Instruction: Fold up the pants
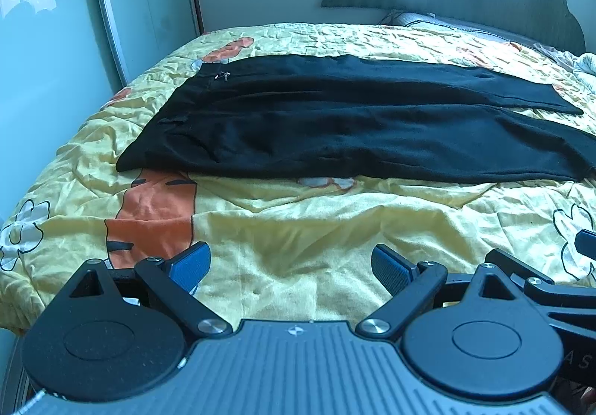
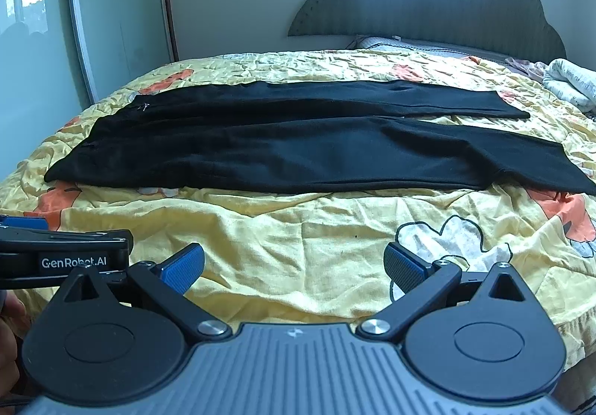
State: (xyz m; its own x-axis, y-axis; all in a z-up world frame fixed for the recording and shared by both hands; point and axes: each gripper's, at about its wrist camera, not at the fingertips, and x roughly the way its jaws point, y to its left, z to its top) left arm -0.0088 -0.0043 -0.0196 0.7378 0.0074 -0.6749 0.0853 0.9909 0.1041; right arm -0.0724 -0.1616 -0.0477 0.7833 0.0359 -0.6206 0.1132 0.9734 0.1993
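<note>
The black pants (image 1: 335,124) lie flat on the bed (image 1: 298,229), ahead of both tools, long axis running crosswise with the waistband to the left and the leg hems to the right. The left tool (image 1: 290,266) and right tool (image 2: 294,266) both gape wide, empty, hovering short of the near edge. By my reckoning the left tool sits nearer the waistband, the right nearer the hems.

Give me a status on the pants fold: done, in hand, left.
Done: the black pants lie spread flat across the yellow bedspread, legs side by side, no fold made. In hand: nothing; left gripper and right gripper hover open short of the fabric. Left: every fold.
</note>
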